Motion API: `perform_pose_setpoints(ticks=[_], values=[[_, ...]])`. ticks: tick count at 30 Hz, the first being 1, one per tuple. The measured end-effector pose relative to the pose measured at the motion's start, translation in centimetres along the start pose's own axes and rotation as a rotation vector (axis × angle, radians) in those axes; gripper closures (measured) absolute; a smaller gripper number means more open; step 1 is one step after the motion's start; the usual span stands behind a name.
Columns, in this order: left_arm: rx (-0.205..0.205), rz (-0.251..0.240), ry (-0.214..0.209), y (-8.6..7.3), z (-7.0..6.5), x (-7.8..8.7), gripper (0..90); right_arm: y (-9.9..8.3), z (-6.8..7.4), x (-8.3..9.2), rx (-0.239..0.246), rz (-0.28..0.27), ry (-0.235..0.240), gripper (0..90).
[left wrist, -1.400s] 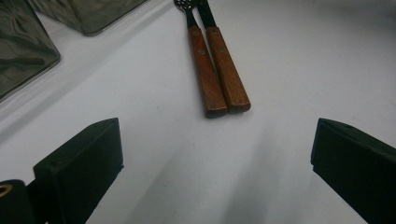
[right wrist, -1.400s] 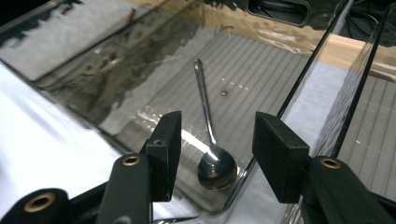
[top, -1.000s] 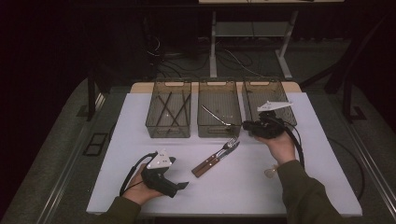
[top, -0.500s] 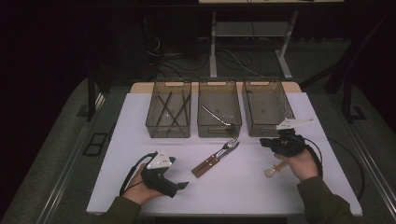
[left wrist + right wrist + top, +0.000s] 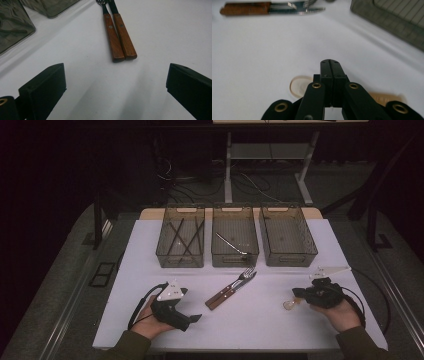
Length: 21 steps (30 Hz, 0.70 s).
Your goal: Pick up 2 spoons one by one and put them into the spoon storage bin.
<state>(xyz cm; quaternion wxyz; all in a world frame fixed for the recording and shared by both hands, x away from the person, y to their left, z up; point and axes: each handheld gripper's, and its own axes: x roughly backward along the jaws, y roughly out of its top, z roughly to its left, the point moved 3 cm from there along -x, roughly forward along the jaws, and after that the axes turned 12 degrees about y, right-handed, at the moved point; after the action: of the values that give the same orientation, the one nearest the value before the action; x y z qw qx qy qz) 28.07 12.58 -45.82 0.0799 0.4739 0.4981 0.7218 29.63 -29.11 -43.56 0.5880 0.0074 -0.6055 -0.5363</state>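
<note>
Pale wood is what lies under your right gripper (image 5: 303, 293): a wooden spoon (image 5: 290, 304) flat on the white table (image 5: 260, 330), its bowl poking out to one side of the jaws in the right gripper view and its handle (image 5: 387, 98) trailing off the other way. Those jaws are pressed fully together with nothing between them, so if you go down as you are, you will only shove the spoon across the smooth top or tip its bowl up; spread them first and straddle the handle. A flat, thin handle is easy to skate over, so come in low. Your left gripper (image 5: 192, 319) rests on the table with its jaws wide apart and empty, aimed at the fork (image 5: 240, 281) and knife (image 5: 224, 297) lying side by side; a careless sweep there would scatter both. The three trays (image 5: 235, 256) stand well behind.
</note>
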Motion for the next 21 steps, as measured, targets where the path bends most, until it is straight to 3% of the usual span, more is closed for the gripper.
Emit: perform_pose_setpoints(ticks=[10, 13, 21], values=[[-0.006, -0.002, 0.001, 0.0, 0.0, 0.0, 1.7, -3.1, -0.6, 0.2, -0.027, 0.062, -0.029, 89.4], [-0.029, 0.012, 0.0, 0.0, 0.1, 0.1, 1.7, -3.1, -0.8, 0.0, -0.02, 0.06, -0.031, 89.4], [-0.029, 0.015, 0.001, 0.0, 0.1, 0.1, 2.0, -2.9, -0.9, -0.7, 0.013, 0.062, -0.045, 89.4]])
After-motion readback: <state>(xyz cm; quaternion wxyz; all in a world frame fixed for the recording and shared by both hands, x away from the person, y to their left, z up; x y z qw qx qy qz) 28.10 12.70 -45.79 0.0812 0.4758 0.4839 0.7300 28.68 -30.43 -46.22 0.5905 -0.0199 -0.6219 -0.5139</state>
